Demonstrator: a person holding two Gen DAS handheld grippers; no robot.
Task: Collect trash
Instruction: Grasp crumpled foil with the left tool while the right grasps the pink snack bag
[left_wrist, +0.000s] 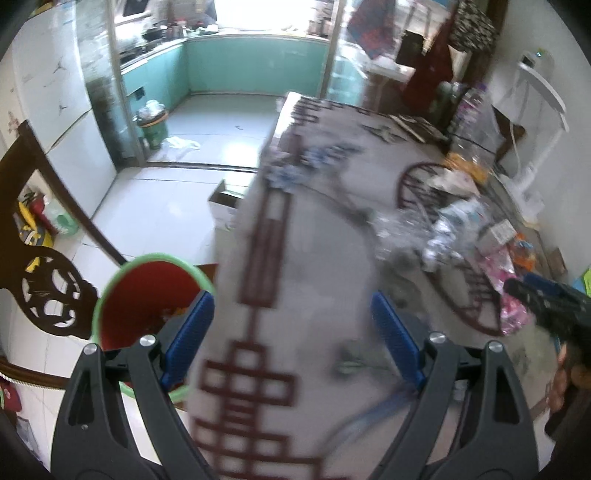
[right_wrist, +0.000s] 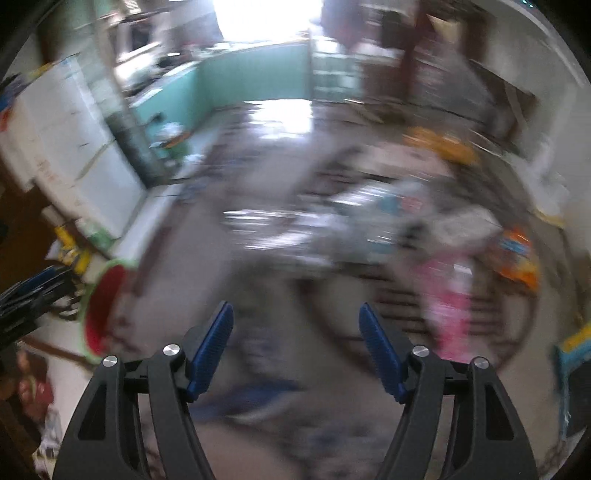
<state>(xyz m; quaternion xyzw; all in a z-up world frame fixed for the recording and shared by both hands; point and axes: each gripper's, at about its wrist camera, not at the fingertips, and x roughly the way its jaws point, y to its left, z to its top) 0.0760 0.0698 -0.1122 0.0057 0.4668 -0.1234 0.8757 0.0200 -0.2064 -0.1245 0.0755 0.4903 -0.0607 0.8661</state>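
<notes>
Both grippers empty: left gripper (left_wrist: 291, 332) jaws wide apart, right gripper (right_wrist: 295, 343) apart too. Trash pile (left_wrist: 454, 229) on table (left_wrist: 314, 258) at 2 o'clock; red bin (left_wrist: 147, 295) at 9. Approach w/ right, slow down, pinch one wrapper only.

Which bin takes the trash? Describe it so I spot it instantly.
Start at the patterned table and drop off its left edge to the floor. The trash bin stands there beside a carved dark chair: red inside with a bright green rim.
</notes>
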